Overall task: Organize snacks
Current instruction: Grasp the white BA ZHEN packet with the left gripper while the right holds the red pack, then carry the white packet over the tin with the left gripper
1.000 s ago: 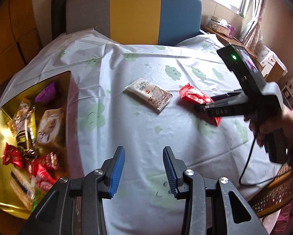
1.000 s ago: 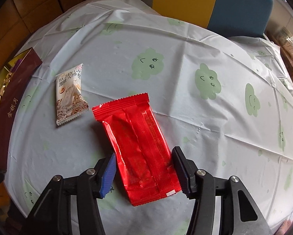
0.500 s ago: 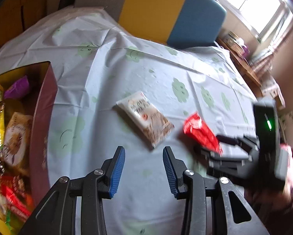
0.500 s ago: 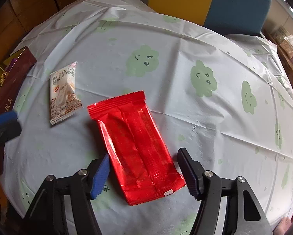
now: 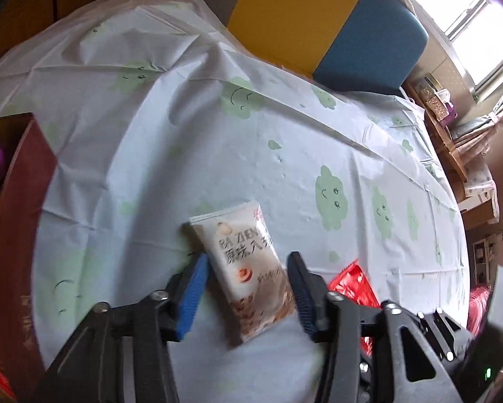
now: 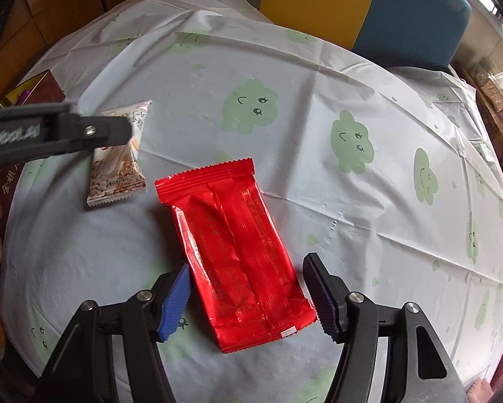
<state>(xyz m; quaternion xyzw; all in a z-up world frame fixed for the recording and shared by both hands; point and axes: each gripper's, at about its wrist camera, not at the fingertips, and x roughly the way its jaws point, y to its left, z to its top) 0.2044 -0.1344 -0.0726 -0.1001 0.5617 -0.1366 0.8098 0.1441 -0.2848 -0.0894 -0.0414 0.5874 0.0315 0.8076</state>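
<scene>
We see the white snack packet (image 5: 251,275), a flat, glossy pouch with crimped ends and printed lettering, lying on the tablecloth (image 5: 217,154) between the blue-padded fingers of the left gripper (image 5: 248,297), whose jaws have just been opening and stand clear of the packet's sides. The red snack packet (image 6: 234,255), a shiny, crinkled foil rectangle with zigzag-cut ends, lies flat between the fingers of the right gripper (image 6: 244,297), whose jaws have also just been opening and are released, not pressing it. Both rest on a thin, creased plastic cloth printed with green smiling clouds, with a dark red box (image 5: 19,208) of snacks at its left edge.
</scene>
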